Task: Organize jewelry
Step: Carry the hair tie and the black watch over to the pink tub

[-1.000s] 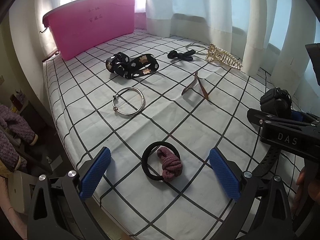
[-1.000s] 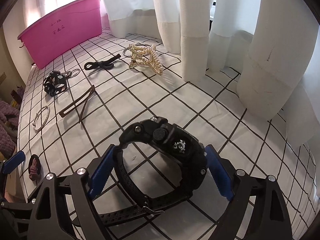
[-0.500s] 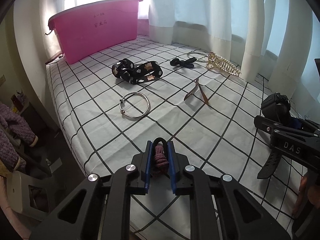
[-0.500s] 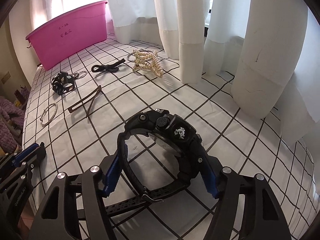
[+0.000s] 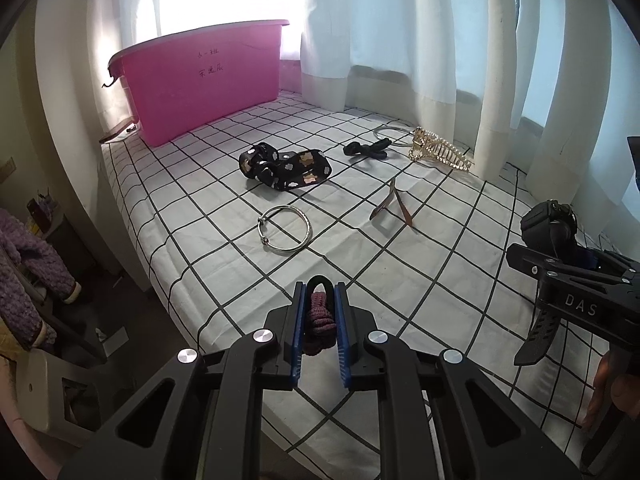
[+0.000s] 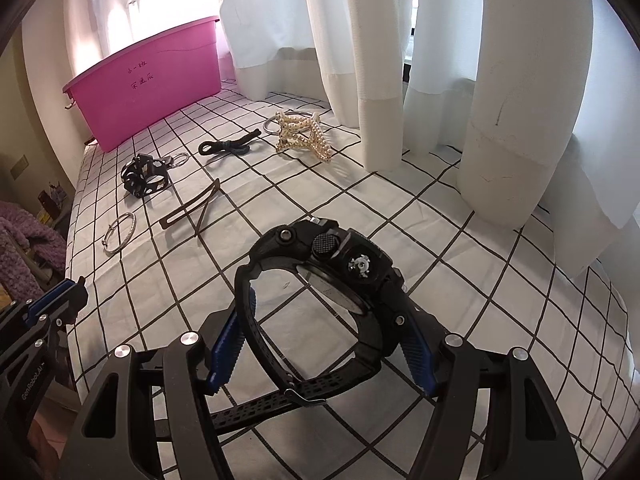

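Observation:
My left gripper (image 5: 319, 312) is shut on a black hair tie with a mauve knot (image 5: 318, 320) and holds it above the checked cloth's near edge. My right gripper (image 6: 320, 344) is shut on a black wristwatch (image 6: 340, 276), lifted off the cloth; it also shows in the left wrist view (image 5: 550, 224). On the cloth lie a silver bangle (image 5: 284, 230), a black patterned scrunchie (image 5: 286, 170), a brown hair clip (image 5: 392, 204), a black bow tie (image 5: 366, 150), a gold pearl claw clip (image 5: 438, 152) and a silver ring (image 5: 390, 133). A pink bin (image 5: 204, 82) stands at the far left.
White curtains (image 5: 440, 40) hang along the far and right sides of the cloth-covered surface (image 5: 400, 280). The surface's left edge drops off to a chair with purple knitwear (image 5: 24, 272). The left gripper shows at the left of the right wrist view (image 6: 48, 312).
My left gripper closed on the hair tie and lifted it from the cloth. My right gripper closed on the watch and raised it. Both views have risen.

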